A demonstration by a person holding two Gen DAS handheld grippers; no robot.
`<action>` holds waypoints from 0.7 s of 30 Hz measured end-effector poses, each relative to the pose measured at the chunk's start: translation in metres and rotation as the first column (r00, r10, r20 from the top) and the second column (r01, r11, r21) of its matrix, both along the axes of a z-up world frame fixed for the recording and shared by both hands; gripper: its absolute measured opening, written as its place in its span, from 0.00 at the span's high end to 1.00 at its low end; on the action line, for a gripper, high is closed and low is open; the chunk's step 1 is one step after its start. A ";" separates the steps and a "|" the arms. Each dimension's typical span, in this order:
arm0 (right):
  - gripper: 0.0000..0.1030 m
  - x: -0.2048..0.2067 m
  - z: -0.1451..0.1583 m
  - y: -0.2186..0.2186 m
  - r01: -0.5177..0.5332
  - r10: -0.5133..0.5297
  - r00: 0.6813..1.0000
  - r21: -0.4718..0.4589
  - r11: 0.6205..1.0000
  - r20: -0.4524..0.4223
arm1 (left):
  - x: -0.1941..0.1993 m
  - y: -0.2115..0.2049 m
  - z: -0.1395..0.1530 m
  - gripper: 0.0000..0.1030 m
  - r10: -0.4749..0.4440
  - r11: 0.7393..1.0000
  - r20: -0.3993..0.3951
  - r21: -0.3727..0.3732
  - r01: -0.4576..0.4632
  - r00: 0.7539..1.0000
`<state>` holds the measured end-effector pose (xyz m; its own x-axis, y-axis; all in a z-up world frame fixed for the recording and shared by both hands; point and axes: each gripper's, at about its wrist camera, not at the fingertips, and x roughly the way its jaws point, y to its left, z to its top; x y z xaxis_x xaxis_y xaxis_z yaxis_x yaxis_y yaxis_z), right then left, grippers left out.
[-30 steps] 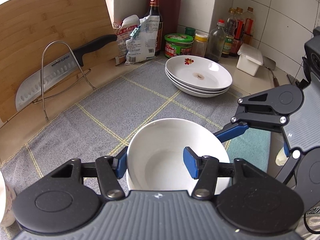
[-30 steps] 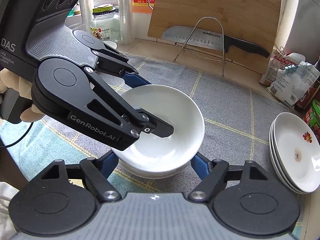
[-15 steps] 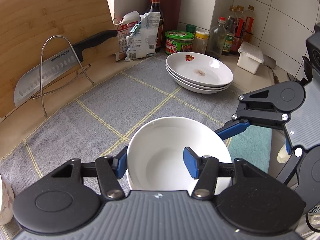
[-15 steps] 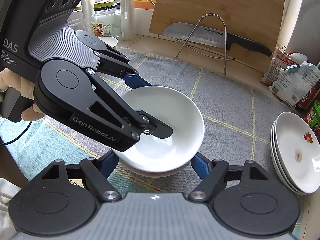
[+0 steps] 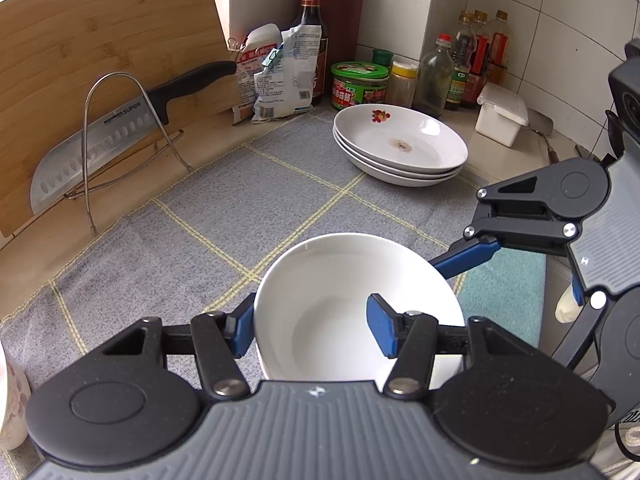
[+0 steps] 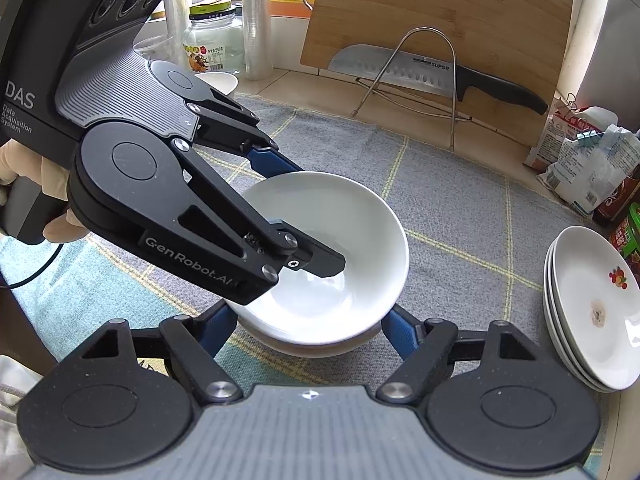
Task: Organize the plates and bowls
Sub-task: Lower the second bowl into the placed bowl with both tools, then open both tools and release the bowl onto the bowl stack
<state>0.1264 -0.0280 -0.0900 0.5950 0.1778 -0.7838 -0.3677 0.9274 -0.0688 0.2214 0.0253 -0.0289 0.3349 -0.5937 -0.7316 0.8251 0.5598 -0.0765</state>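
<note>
- A grey mat (image 5: 168, 240) with yellow lines is covering most of the counter, with a teal cloth (image 5: 500, 292) lying at its near edge
- A wooden board (image 6: 440, 12) is leaning against the wall behind the mat, and a knife (image 6: 432, 74) is resting against it, behind a wire rack (image 6: 424, 80)
- A stack of three plates (image 5: 400, 144) is sitting at the far corner of the mat, well apart from the bowls; the top plate is showing a small fruit print and a brown spot
- Bottles, a green-lidded tub (image 5: 359, 84) and clipped bags (image 5: 280, 72) are lining the wall behind the plates
- A white bowl (image 6: 332, 248) is sitting nested in another bowl near the front of the mat, between both grippers
- The left gripper (image 5: 312, 330) is pinching the top bowl's rim, one blue finger outside the wall and one inside, jaws closed on it
- The right gripper (image 6: 308, 330) is reaching around the lower bowl, its blue fingers pressing against either side, jaws closed on it
- A gloved hand (image 6: 44, 196) is holding the left gripper's handle
</note>
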 end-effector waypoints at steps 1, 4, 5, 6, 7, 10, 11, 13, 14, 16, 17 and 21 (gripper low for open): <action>0.20 0.000 0.000 0.000 0.000 0.000 1.000 0.001 1.000 0.000 | 0.000 0.000 0.000 0.46 0.000 1.000 0.001 0.000 0.000 1.000; 0.20 0.000 0.000 0.000 0.000 0.000 1.000 0.002 1.000 -0.001 | 0.000 0.000 0.000 0.46 0.002 1.000 0.000 0.000 -0.002 1.000; 0.20 0.000 0.000 0.000 -0.001 0.001 1.000 0.002 1.000 -0.002 | 0.000 0.000 0.000 0.46 0.004 1.000 0.000 0.001 -0.004 1.000; 0.20 0.000 -0.001 0.001 -0.003 0.003 1.000 0.000 1.000 -0.003 | 0.000 0.000 0.000 0.45 0.005 1.000 0.001 0.002 -0.005 1.000; 0.20 -0.001 -0.001 0.001 -0.005 0.005 1.000 -0.004 1.000 -0.001 | 0.000 0.000 -0.001 0.45 0.007 1.000 0.001 0.003 -0.007 1.000; 0.19 -0.001 -0.001 0.001 -0.004 0.004 1.000 0.000 1.000 0.000 | 0.000 0.002 -0.001 0.45 0.012 1.000 0.005 -0.001 -0.012 1.000; 0.19 0.000 -0.001 0.000 -0.003 0.003 1.000 0.003 1.000 0.001 | 0.000 0.002 0.000 0.44 0.012 1.000 0.005 -0.003 -0.012 1.000; 0.19 0.000 -0.001 0.000 -0.005 0.005 1.000 0.002 1.000 0.001 | 0.001 0.002 0.000 0.43 0.011 1.000 0.006 -0.008 -0.011 1.000; 0.19 -0.001 -0.001 0.000 -0.007 0.007 1.000 0.001 1.000 0.002 | 0.001 0.002 0.001 0.43 0.009 1.000 0.007 -0.010 -0.008 1.000; 0.12 -0.002 0.000 0.000 -0.010 0.010 1.000 0.002 1.000 0.013 | 0.000 0.002 0.002 0.40 0.003 1.000 0.011 -0.014 -0.003 1.000; 0.06 -0.004 0.001 0.000 -0.014 0.014 1.000 0.002 1.000 0.027 | -0.001 0.002 0.003 0.37 -0.001 1.000 0.013 -0.019 0.002 1.000; 0.01 -0.007 0.009 0.001 -0.028 0.026 0.998 0.024 0.999 0.059 | -0.004 0.003 0.007 0.24 0.004 1.000 0.050 -0.028 -0.002 0.999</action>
<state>0.1194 -0.0274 -0.0807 0.6348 0.2134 -0.7426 -0.3886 0.9189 -0.0682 0.2173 0.0286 -0.0217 0.3727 -0.6127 -0.6969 0.8267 0.5604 -0.0505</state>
